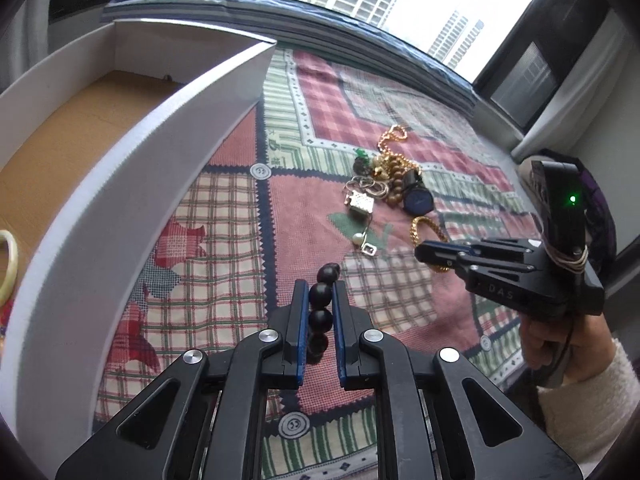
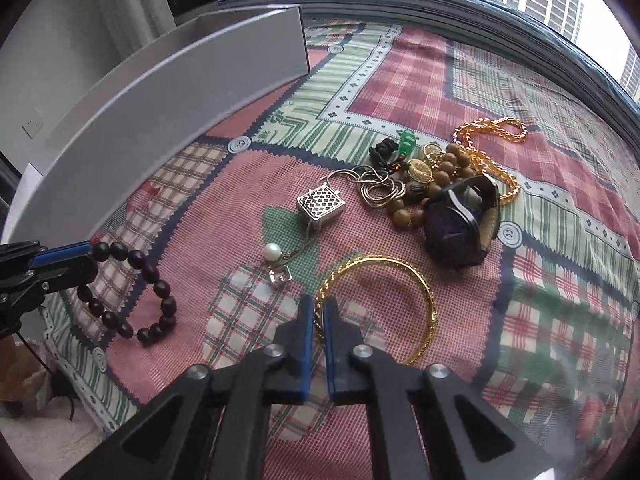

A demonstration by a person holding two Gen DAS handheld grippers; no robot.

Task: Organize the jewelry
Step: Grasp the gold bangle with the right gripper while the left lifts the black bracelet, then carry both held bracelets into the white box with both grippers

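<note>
Left gripper [image 1: 321, 300]: reaches level over the patchwork cloth [image 1: 224, 216], clenched on the dark bead bracelet [image 2: 132, 292] near the white box [image 1: 132, 152].
Right gripper [image 2: 319, 312]: angled down, pinching the gold bangle [image 2: 416, 280] mid-cloth.
</note>
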